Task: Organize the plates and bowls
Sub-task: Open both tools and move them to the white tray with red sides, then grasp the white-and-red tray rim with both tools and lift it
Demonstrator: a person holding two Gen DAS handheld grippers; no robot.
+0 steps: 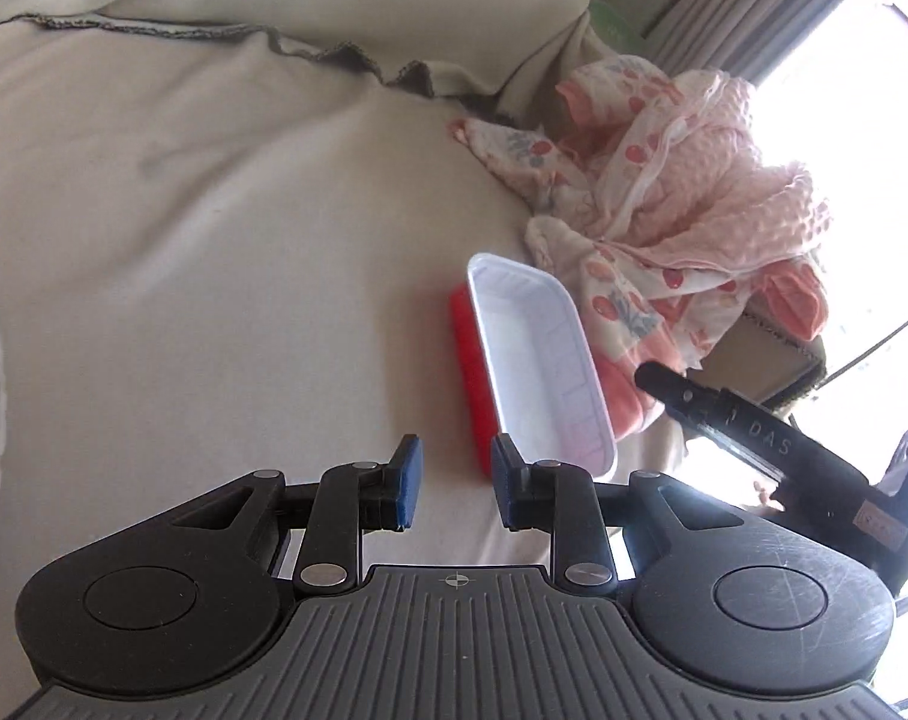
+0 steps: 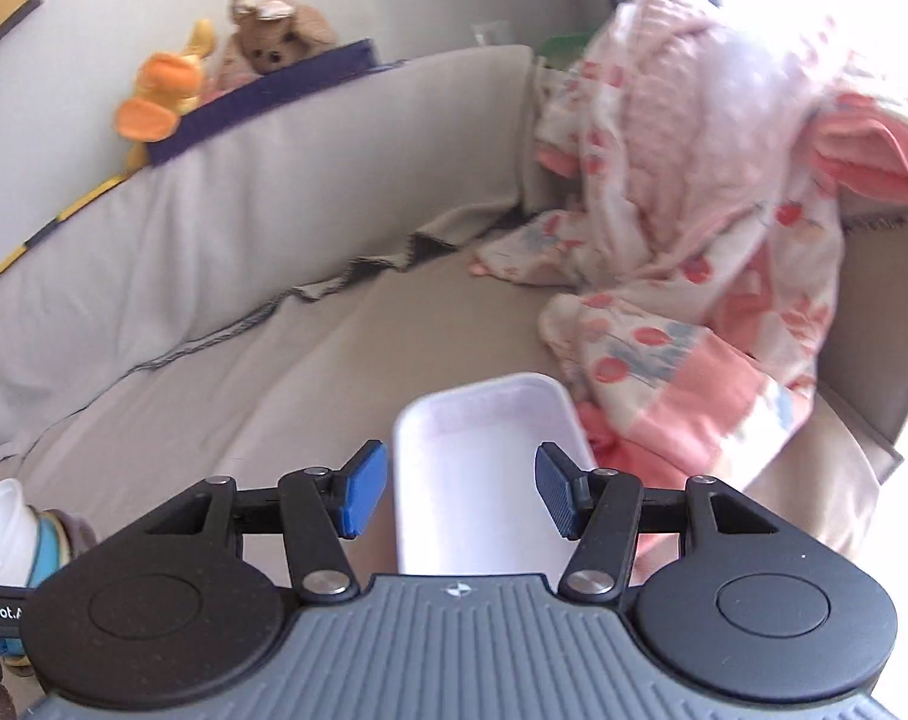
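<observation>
A white rectangular tray [image 1: 538, 360] lies on the beige sofa seat, nested on a red tray [image 1: 469, 360] whose edge shows along its left side. My left gripper [image 1: 457, 489] is open and empty, just in front of the trays' near corner. My right gripper [image 2: 460, 495] is open and hovers over the white tray [image 2: 484, 468], its fingers either side of the tray's width, not touching. A finger of the right gripper shows in the left wrist view [image 1: 670, 381]. A stack of bowls [image 2: 9, 540], white on blue, sits at the lower left.
A pink floral blanket [image 1: 682, 198] is piled to the right of the trays, also in the right wrist view [image 2: 694, 210]. A cardboard box [image 1: 760, 360] stands beyond it. The sofa backrest [image 2: 273, 192] holds a teddy bear [image 2: 273, 42] and an orange plush [image 2: 159, 90].
</observation>
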